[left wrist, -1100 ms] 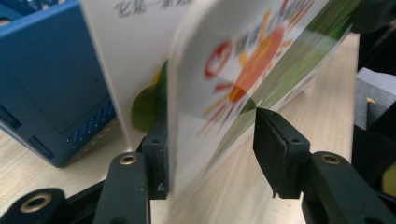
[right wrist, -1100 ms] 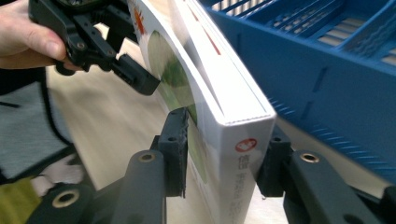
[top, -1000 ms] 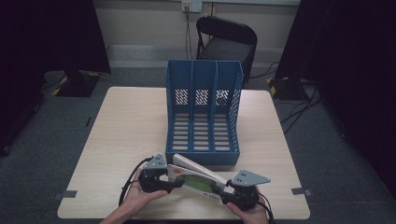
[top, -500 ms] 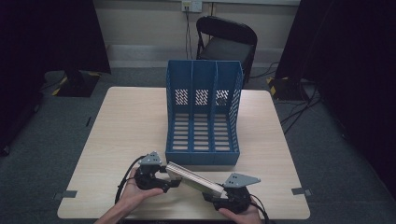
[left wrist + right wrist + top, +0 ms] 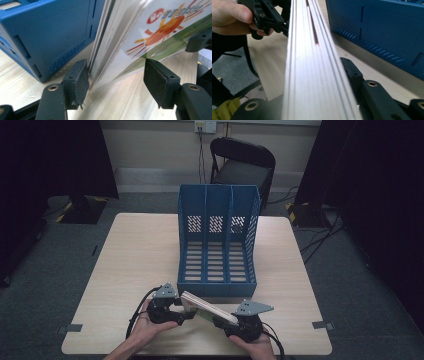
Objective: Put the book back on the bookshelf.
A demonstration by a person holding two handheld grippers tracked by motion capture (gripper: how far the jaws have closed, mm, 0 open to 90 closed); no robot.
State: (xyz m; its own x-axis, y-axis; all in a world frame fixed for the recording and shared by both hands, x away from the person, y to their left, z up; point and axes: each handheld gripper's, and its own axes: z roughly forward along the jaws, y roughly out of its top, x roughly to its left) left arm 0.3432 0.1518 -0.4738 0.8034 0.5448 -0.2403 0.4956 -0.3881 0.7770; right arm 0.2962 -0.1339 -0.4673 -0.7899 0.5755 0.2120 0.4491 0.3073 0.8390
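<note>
2 grippers hold a booklet (image 5: 207, 309) between them, just in front of the blue file rack (image 5: 218, 245). The left gripper (image 5: 116, 75) has been closing, jaws slack around its corner; the right gripper (image 5: 231, 324) clamps the far end. All 3 compartments look empty. Its cover shows an orange sun.

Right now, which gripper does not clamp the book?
The left gripper: one pad stands clear of the book, though both grippers' jaws have just been closing. The right gripper grips it.
</note>
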